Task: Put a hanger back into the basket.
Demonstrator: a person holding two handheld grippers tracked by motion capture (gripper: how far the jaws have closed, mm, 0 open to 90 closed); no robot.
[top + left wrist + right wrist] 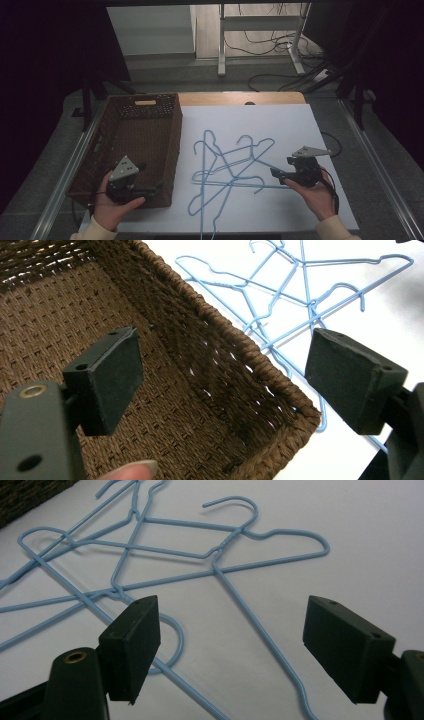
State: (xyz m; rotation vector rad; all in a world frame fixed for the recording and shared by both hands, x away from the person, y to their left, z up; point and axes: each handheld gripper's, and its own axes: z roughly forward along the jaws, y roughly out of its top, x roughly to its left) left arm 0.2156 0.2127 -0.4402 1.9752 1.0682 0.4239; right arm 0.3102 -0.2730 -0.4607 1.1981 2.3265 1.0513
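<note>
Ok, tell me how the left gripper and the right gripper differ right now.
The left gripper hangs over the near corner of the brown basket; the right gripper sits over the white table. The left gripper has basket weave between its jaws; the right gripper points at the blue hangers. Both are open and hold nothing.

Tangled blue hangers [230,167] mid-sheet, basket wall [172,145] just left of them; bare white sheet [295,130] on the right.
</note>
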